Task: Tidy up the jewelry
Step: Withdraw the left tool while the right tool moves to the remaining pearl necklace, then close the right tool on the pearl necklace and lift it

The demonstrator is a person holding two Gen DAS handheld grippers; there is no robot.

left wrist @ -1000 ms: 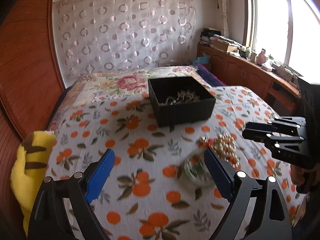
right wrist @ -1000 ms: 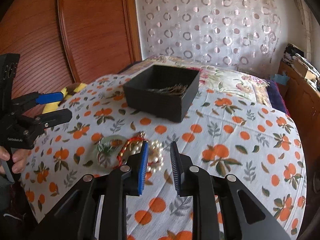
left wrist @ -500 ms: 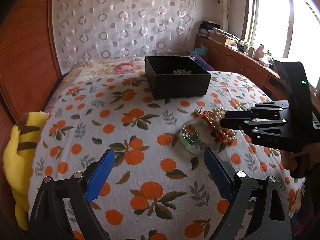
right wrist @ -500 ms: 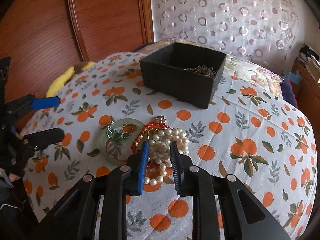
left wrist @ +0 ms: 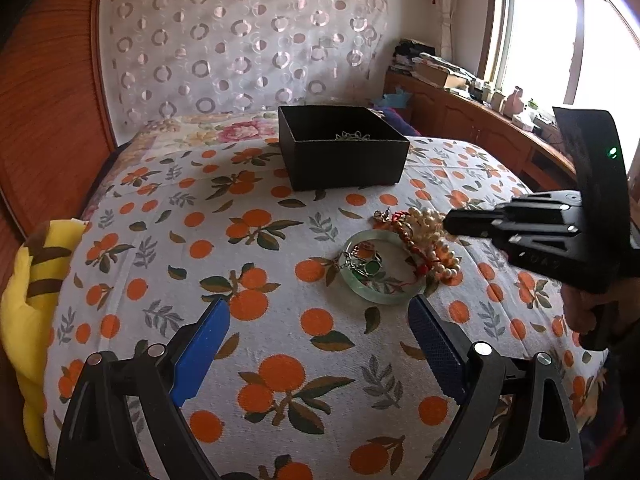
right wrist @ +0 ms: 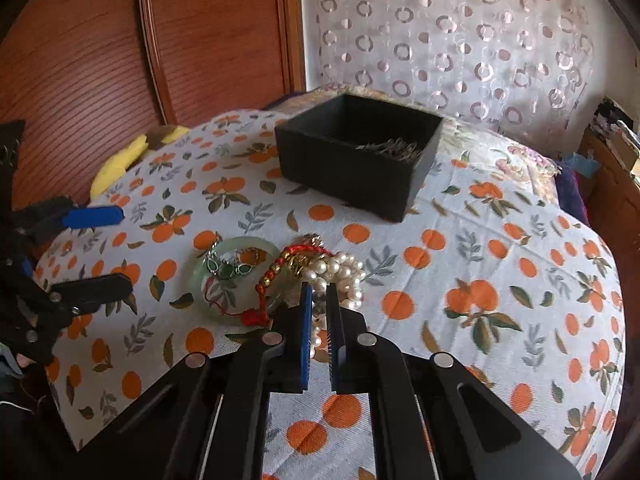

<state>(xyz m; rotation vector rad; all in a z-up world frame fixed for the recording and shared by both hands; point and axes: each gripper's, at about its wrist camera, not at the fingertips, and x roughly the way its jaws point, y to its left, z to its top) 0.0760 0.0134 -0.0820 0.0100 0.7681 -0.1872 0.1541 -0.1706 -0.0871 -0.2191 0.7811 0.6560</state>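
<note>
- Bedspread point(left wrist: 256, 264), orange-print, carries everything.
- Black box point(right wrist: 356, 156) at the far side, silver chain piled inside.
- Left gripper point(left wrist: 320, 344): jaws wide, nothing held, low over the cloth just short of the jade bangle point(left wrist: 380, 266).
- Right gripper point(right wrist: 319, 300): jaws narrow, tips at the pearl strand point(right wrist: 340, 276); grip unclear.
- Red cord bracelet point(right wrist: 280, 276) lies between bangle and pearls, touching both.

Bedroom setting. Orange-print cloth point(left wrist: 256, 280) covers the bed; a yellow plush toy point(left wrist: 24, 304) with brown stripes lies at its edge — beside a reddish wood panel point(right wrist: 208, 40). Circle-patterned curtain point(left wrist: 240, 48) behind; bright window point(left wrist: 560, 40) above a cluttered wooden counter point(left wrist: 480, 120).
</note>
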